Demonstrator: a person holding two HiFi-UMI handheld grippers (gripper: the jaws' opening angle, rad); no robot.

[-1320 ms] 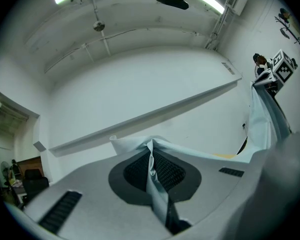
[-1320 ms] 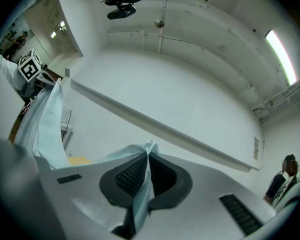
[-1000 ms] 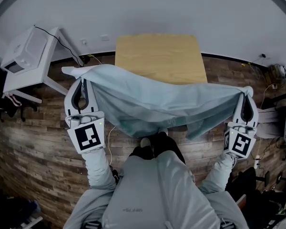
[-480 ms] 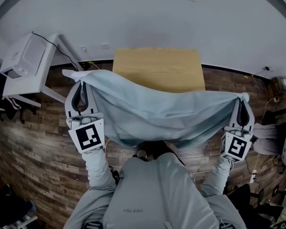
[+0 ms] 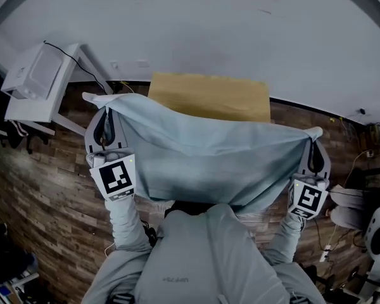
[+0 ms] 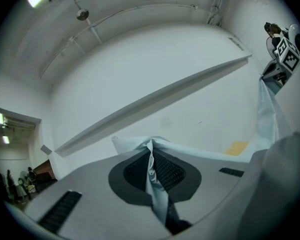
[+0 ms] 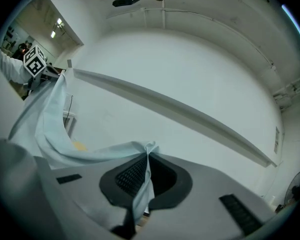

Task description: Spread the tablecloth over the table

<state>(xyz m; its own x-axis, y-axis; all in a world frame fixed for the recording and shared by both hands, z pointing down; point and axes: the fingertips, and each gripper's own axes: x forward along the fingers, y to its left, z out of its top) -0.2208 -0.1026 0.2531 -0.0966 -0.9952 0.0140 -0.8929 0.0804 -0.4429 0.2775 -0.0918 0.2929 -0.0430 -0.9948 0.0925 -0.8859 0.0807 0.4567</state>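
Presently, the tablecloth [image 5: 209, 160] hangs stretched between both grippers on the near side of the bench [image 5: 209, 97], hiding the bench's near edge. The left gripper [image 5: 106, 114], near the bench's near-left corner, has its jaws clamped on one cloth corner. The right gripper [image 5: 314, 144], beyond the near-right corner, has its jaws clamped on the other.

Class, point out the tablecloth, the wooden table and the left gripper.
tablecloth [image 5: 209, 160], head view, middle of the sheet.
wooden table [image 5: 221, 94], head view, bare top.
left gripper [image 5: 106, 109], head view, between its jaw tips.
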